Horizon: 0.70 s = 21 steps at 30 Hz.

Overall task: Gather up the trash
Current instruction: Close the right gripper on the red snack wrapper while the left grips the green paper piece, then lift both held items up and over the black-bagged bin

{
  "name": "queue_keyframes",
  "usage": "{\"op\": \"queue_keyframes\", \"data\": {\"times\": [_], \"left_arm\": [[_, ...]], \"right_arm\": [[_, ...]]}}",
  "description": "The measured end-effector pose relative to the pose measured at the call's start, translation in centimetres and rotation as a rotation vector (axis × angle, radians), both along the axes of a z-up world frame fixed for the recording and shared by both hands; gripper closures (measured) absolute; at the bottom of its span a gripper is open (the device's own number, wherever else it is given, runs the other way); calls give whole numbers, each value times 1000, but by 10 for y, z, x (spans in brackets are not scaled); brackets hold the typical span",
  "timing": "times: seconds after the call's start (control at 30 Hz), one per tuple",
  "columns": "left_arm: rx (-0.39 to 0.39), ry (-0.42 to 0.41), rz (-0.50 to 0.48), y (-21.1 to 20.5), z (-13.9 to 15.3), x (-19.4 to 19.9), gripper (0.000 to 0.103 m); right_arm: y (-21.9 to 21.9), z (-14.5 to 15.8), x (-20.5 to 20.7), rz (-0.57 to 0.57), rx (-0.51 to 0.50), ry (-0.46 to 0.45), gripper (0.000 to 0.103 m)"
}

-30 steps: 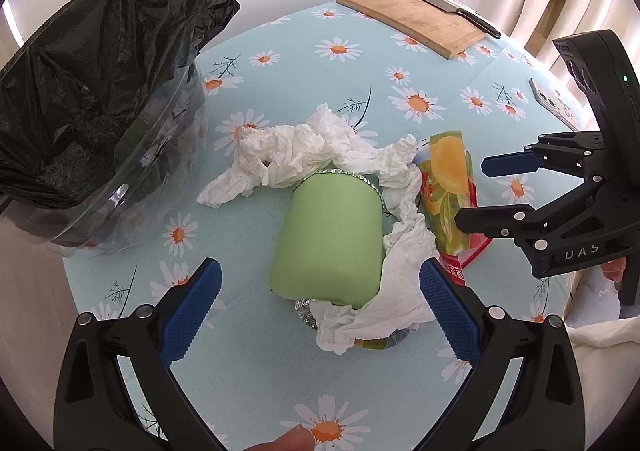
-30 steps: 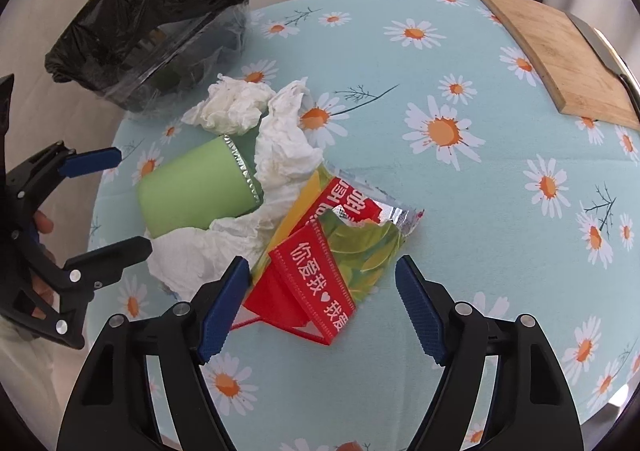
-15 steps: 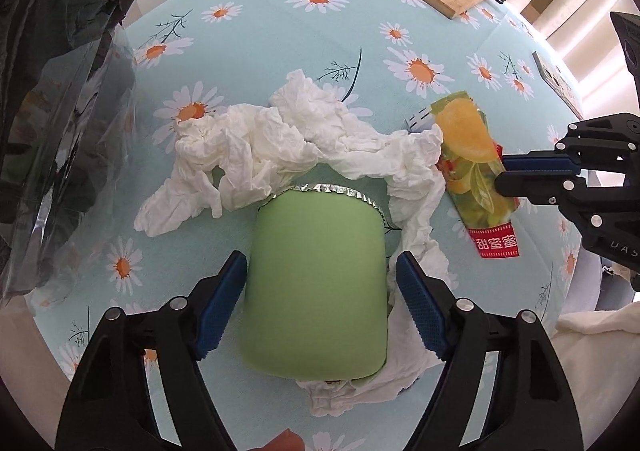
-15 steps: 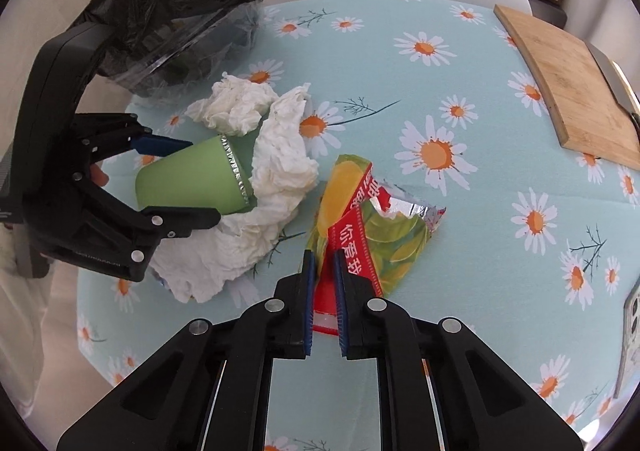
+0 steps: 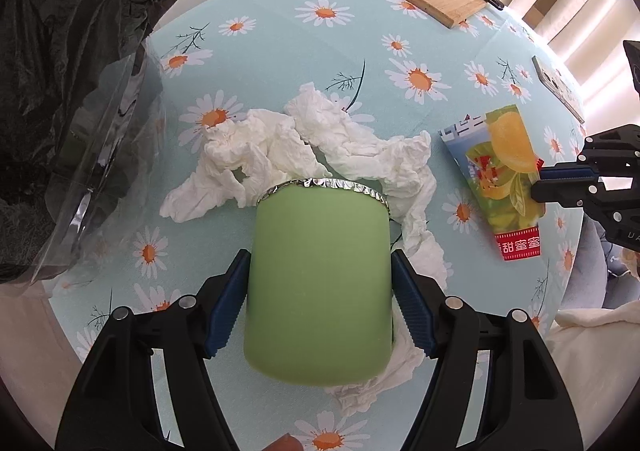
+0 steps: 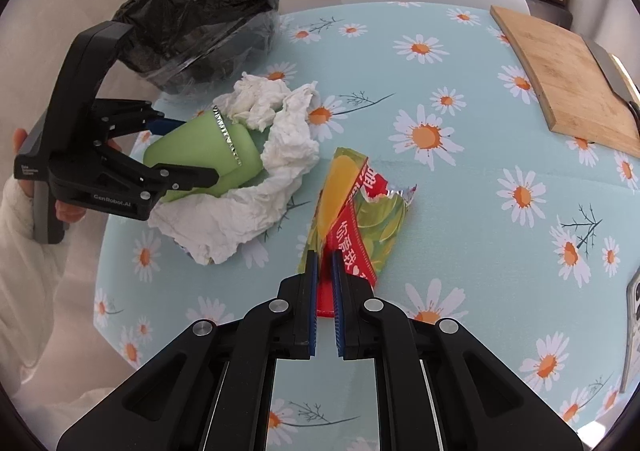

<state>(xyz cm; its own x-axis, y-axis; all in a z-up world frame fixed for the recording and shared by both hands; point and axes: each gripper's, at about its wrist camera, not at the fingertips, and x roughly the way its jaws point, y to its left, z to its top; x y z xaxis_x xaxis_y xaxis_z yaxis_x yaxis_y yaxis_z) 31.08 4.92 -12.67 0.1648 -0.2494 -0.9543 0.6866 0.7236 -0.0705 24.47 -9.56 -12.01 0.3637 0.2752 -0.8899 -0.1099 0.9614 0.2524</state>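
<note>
both grippers have closed since a second ago: left gripper [image 5: 320,305] now clamps the green cup [image 5: 320,283] lying among crumpled tissue [image 5: 332,155], right gripper [image 6: 324,271] pinches the snack wrapper [image 6: 356,219] (its red edge), raised off the tablecloth [image 6: 480,211].

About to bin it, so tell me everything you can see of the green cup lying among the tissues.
The pale green cylindrical cup looks matte, like soft foam or plastic, with a crinkled silver foil rim. It lies on its side on the daisy-print tablecloth, rim pointing away from the left gripper, whose jaws press on both its flanks. Crumpled white tissue paper touches its rim and lies under it.
</note>
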Motion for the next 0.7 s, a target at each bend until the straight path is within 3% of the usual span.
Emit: {"op": "queue_keyframes", "data": {"times": [0.7], "left_arm": [[-10, -145, 78, 64, 61, -71, 36]], "right_arm": [[24, 44, -53, 6, 19, -123, 96]]}}
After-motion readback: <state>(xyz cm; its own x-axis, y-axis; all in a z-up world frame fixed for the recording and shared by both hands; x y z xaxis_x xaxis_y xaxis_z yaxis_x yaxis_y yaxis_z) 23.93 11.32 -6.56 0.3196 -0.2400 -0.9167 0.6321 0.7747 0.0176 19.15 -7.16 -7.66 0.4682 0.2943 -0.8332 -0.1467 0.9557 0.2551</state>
